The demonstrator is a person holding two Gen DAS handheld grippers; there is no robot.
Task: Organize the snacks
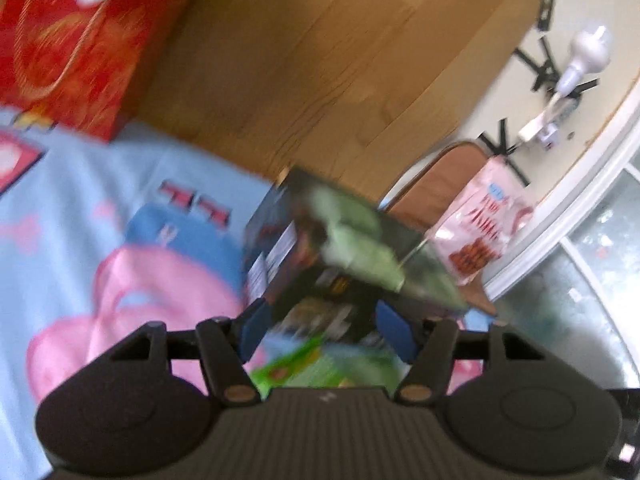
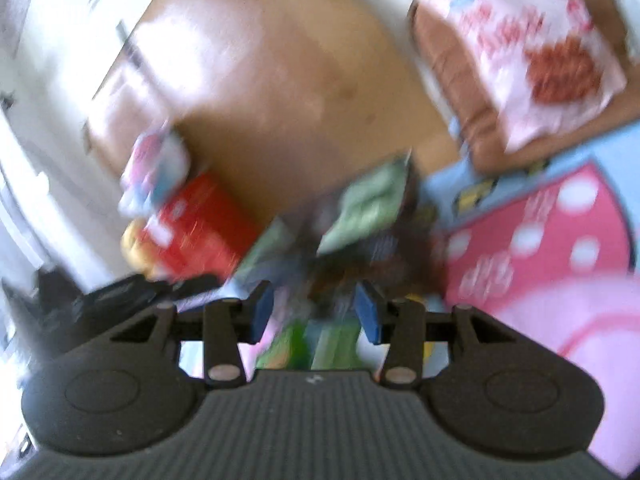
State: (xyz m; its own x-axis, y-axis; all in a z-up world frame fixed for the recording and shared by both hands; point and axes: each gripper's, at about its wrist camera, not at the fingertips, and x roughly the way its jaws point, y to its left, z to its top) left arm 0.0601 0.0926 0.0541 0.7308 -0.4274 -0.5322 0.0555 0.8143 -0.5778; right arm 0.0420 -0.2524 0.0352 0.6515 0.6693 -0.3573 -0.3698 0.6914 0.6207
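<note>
A dark snack box (image 1: 332, 256) with a green picture stands tilted between the blue pads of my left gripper (image 1: 324, 330). The pads flank its lower end and look just clear of it, though blur hides the exact contact. In the right wrist view the same box (image 2: 360, 216) lies smeared just ahead of my right gripper (image 2: 315, 314), whose pads stand apart with nothing pressed between them. A green packet (image 1: 312, 368) lies on the cloth under both grippers (image 2: 320, 344). A pink snack bag (image 1: 476, 224) rests on a brown cardboard box (image 1: 432, 184).
A light-blue cloth (image 1: 60, 220) with pink cartoon prints covers the surface. A big red box (image 1: 80, 40) stands at its far edge, with a pale bag (image 2: 156, 168) on it. Beyond is wooden floor (image 1: 340, 60) and a white appliance (image 1: 580, 56).
</note>
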